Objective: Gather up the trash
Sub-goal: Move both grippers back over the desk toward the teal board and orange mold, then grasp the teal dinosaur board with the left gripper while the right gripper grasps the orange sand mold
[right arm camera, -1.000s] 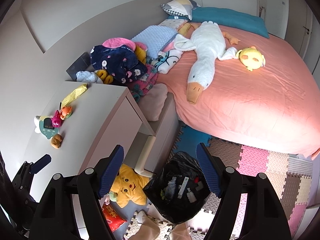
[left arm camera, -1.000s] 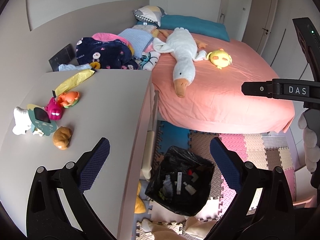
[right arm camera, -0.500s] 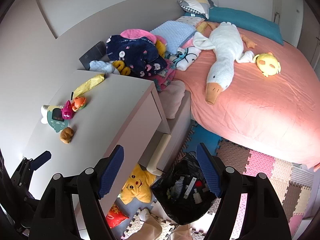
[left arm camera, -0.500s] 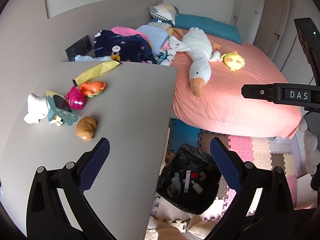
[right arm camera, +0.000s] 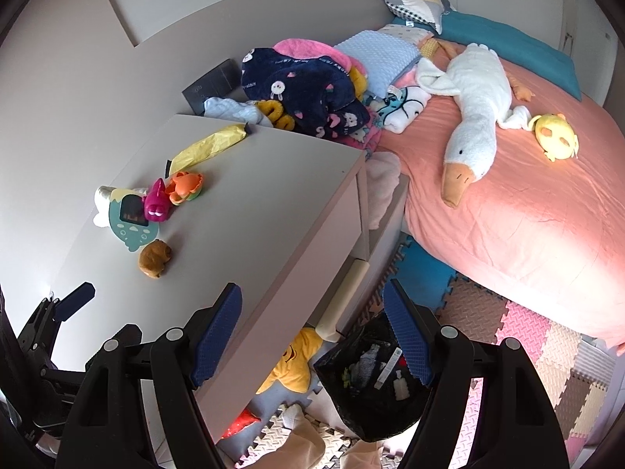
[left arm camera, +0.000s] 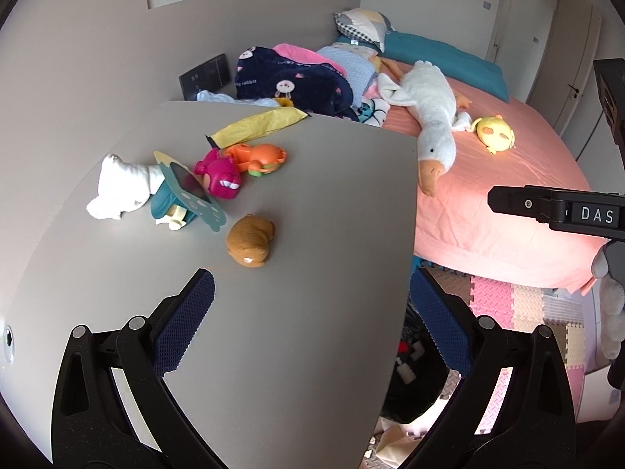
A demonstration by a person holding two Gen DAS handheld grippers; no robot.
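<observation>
Trash bag (right arm camera: 371, 391) slid lower-right; both tools (left arm camera: 312, 320) (right arm camera: 312, 332) shifted over dresser (left arm camera: 312, 234), wide open, empty.

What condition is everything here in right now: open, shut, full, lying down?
Left gripper: open, empty.
Right gripper: open, empty.
Black trash bag: open, partly filled.
Yellow wrapper: lying flat on dresser.
Goose plush: lying on bed.
</observation>
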